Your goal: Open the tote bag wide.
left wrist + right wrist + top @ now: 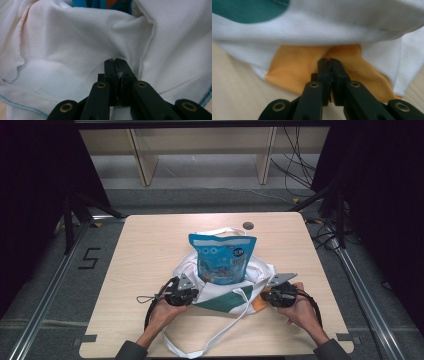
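A white cloth bag (260, 272) with a green patch (225, 299) and an orange corner (257, 305) lies mid-table. A blue snack pouch (222, 257) stands partly inside it. My left gripper (192, 294) holds the bag's left side; in the left gripper view it (116, 61) is shut on white fabric (75, 50), with the blue pouch (100, 3) peeking above. My right gripper (264, 296) holds the bag's right side; in the right gripper view it (329, 60) is shut on the orange patch (294, 67), below the green print (244, 10).
The bag's long white strap (220, 335) loops toward the wooden table's (150, 245) front edge. A dark round hole (248, 225) sits near the far edge. Black frames and cables stand beyond the table on both sides.
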Motion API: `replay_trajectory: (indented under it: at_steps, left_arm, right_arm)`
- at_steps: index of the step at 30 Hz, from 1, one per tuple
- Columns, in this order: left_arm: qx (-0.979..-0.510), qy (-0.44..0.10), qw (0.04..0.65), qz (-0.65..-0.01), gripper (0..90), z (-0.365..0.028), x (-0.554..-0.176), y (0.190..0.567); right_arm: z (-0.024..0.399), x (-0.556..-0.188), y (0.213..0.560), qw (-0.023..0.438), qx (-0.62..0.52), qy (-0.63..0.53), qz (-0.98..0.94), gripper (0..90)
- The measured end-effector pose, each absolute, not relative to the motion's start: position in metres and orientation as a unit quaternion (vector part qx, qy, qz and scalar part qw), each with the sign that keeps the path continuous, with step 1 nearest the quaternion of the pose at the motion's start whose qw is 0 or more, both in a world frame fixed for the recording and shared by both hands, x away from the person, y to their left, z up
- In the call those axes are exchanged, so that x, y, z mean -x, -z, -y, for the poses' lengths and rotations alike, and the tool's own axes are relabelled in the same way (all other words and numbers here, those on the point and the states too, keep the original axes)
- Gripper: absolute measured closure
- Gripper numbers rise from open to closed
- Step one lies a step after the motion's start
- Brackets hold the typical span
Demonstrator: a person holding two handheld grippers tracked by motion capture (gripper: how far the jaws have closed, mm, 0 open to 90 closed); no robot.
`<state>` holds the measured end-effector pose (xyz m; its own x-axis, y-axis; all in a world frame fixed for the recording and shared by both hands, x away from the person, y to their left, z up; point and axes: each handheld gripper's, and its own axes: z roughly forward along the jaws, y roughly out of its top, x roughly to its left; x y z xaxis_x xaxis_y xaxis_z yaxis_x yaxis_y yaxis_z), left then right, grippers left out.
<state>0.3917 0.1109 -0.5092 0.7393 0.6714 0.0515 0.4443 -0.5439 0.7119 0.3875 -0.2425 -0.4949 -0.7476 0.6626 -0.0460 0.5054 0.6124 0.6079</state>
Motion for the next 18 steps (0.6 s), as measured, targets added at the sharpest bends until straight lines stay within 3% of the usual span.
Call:
replay_trajectory:
  at_steps: [18]
  left_arm:
    - [-0.84,-0.192,0.356,-0.361,86.9,-0.1,-0.427,0.514]
  right_arm:
    - [0.239,-0.463,0.505,0.195,-0.355,-0.31,-0.86,88.6]
